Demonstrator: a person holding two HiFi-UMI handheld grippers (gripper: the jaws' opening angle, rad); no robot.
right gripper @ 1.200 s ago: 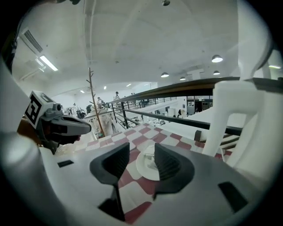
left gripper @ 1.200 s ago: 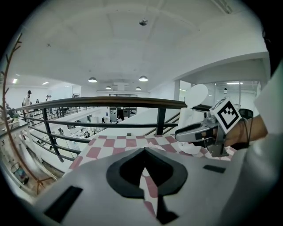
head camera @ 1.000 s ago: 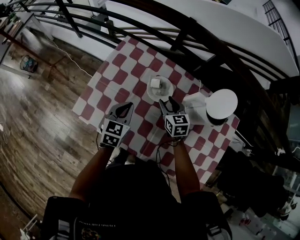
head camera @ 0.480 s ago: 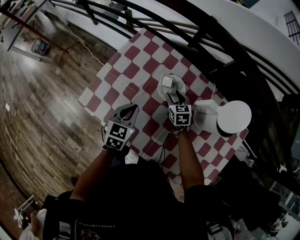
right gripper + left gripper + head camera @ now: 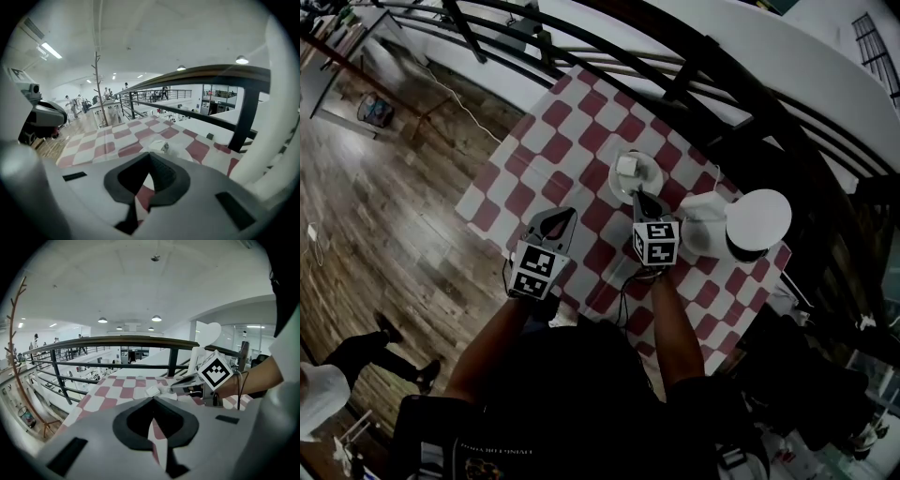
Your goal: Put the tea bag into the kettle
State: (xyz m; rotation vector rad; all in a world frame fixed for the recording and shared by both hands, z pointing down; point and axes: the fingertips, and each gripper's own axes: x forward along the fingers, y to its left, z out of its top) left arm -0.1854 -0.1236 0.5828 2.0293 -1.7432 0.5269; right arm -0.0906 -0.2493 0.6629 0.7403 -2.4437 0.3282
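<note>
Your right tool (image 5: 637,197) sits closed and empty just short of the tea bag (image 5: 626,167) on the saucer (image 5: 656,173). The bag looks light, soft and tearable, so pinch its middle gently. Your left tool (image 5: 565,216) is closed too.

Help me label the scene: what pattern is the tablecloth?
Red and white checks; the tablecloth shows best in the head view.

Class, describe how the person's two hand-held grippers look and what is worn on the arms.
The left gripper and right gripper are light grey, with black-lined jaws tapering to a point. Each carries a white cube printed with black square markers. A thin black cable loops beside the right wrist. The person wears a dark short-sleeved top.
</note>
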